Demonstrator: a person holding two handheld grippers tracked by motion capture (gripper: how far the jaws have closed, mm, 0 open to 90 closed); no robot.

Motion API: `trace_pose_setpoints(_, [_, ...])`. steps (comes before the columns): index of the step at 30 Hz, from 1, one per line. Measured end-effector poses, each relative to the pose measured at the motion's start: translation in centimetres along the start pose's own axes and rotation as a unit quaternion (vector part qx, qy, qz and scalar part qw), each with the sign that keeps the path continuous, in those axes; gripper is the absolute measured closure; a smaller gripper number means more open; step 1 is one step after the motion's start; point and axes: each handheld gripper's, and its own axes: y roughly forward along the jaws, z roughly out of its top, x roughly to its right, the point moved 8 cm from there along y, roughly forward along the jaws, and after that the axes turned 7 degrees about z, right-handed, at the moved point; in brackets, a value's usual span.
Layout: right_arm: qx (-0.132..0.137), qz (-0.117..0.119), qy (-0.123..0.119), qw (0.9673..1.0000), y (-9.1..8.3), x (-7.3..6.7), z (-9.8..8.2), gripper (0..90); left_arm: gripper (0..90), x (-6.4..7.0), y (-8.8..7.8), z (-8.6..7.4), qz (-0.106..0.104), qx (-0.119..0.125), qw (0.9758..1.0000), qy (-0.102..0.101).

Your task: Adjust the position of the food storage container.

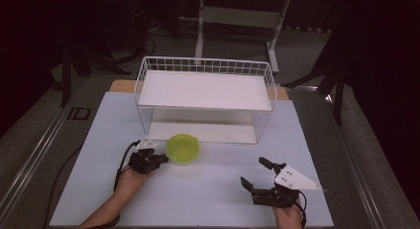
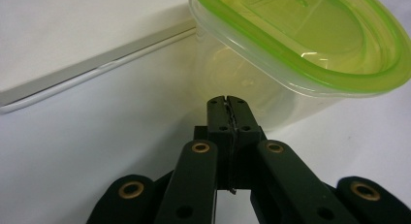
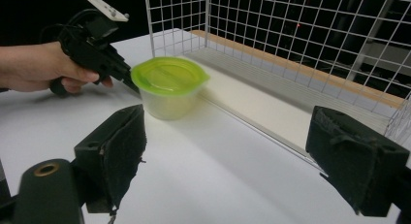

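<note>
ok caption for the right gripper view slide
Open right gripper faces a green-lidded container beside a wire rack.

Both grippers are showing black jointed jaws with brass-ringed pivot holes. The left gripper [image 1: 159, 159] is trailing a black cable, while the right gripper [image 1: 254, 175] is carrying a grey three-cornered plate [image 1: 295, 178] with small screws. The forearms are showing bare, with no sleeves.
</note>
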Motion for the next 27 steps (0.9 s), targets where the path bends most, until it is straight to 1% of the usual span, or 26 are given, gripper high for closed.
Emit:
trace_pose_setpoints(2, [-0.002,0.0,0.0,1.0,0.0,0.0,-0.1,14.2,90.0,0.5,0.5,0.3,-0.004,-0.003,1.0,0.005])
trace_pose_setpoints(3, [-0.003,0.0,0.0,1.0,0.0,0.0,-0.1,14.3,90.0,0.6,0.8,0.5,-0.003,-0.002,1.0,0.004])
trace_pose_setpoints(4, [-0.003,0.0,0.001,1.0,0.0,0.0,-0.1,14.2,90.0,0.6,1.0,0.6,-0.003,-0.005,1.0,0.004])
trace_pose_setpoints(6, [-0.004,0.001,0.001,1.0,0.0,0.0,-0.1,14.3,90.0,0.5,1.2,0.9,0.003,-0.002,1.0,0.003])
trace_pose_setpoints(9, [-0.004,0.002,-0.001,1.0,0.0,0.0,-0.1,14.3,90.0,0.2,1.0,1.2,0.008,0.002,0.9999,0.007])
trace_pose_setpoints(11, [-0.005,0.002,-0.001,1.0,0.1,0.0,-0.2,14.3,90.0,-0.2,0.6,1.7,0.009,0.011,0.9999,0.003])
trace_pose_setpoints(14, [-0.007,0.003,-0.001,1.0,0.2,0.0,-0.2,14.3,90.0,0.0,0.9,2.0,0.008,0.011,0.9999,0.001])
trace_pose_setpoints(16, [-0.007,0.003,-0.001,1.0,0.2,0.0,-0.2,14.3,90.0,0.3,1.4,2.1,0.005,0.008,0.9999,0.004])
trace_pose_setpoints(17, [-0.007,0.003,-0.003,1.0,0.2,-0.1,-0.2,14.3,90.0,0.5,1.6,2.3,0.002,0.009,1.0,0.003])
trace_pose_setpoints(18, [-0.008,0.002,-0.004,1.0,0.1,-0.1,-0.2,14.2,90.0,0.7,1.7,2.3,0.0,0.007,1.0,0.007])
trace_pose_setpoints(20, [-0.008,0.001,-0.005,1.0,0.1,-0.1,-0.2,14.2,90.0,0.8,1.9,2.4,0.0,0.007,0.9999,0.008])
trace_pose_setpoints(22, [-0.009,0.001,-0.004,0.9999,0.1,0.0,-0.3,14.2,90.0,1.6,2.6,2.7,-0.005,0.002,0.9999,0.014])
trace_pose_setpoints(23, [-0.01,0.001,-0.002,0.9999,0.1,0.1,-0.4,14.2,90.0,1.8,2.8,2.8,-0.006,0.002,0.9999,0.012])
trace_pose_setpoints(24, [-0.011,0.001,-0.002,0.9999,0.1,0.2,-0.4,14.2,90.0,2.1,3.1,2.9,-0.011,0.002,0.9999,0.011])
trace_pose_setpoints(26, [-0.012,0.001,0.002,0.9999,0.1,0.3,-0.5,14.2,90.0,2.6,3.5,3.2,-0.014,0.0,0.9998,0.016])
trace_pose_setpoints(27, [-0.012,0.0,0.004,0.9999,0.1,0.3,-0.6,14.2,90.0,2.9,3.8,3.4,-0.02,0.001,0.9997,0.017])
